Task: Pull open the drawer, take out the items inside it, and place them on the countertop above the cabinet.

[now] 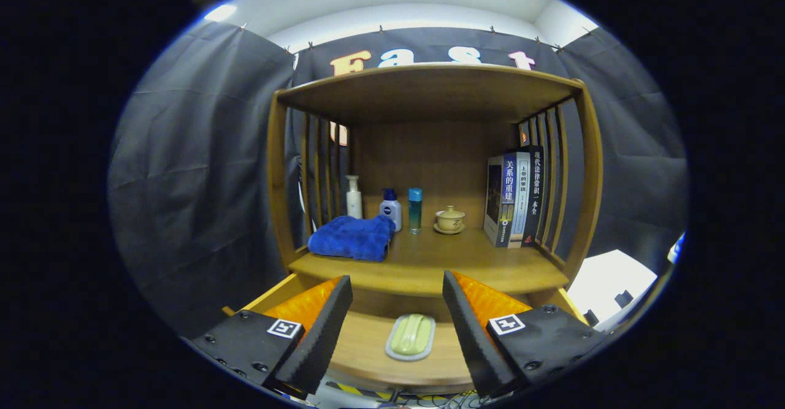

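Hovering with fingers spread wide, the tool [397, 311] grips nothing; between them a soap dish [410, 336] lies in the open drawer [368, 351]. Beyond, the surface [429, 265] carries a blue towel [352, 237], bottles [390, 208], a lidded cup [450, 219] and books [514, 199].

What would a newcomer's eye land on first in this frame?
Likely the blue towel, folded on the countertop ahead of the fingers, with three bottles behind it, a lidded cup and upright books to the right. Nearer, the drawer stands open with a pale green soap dish lying between the open gripper fingers, untouched.
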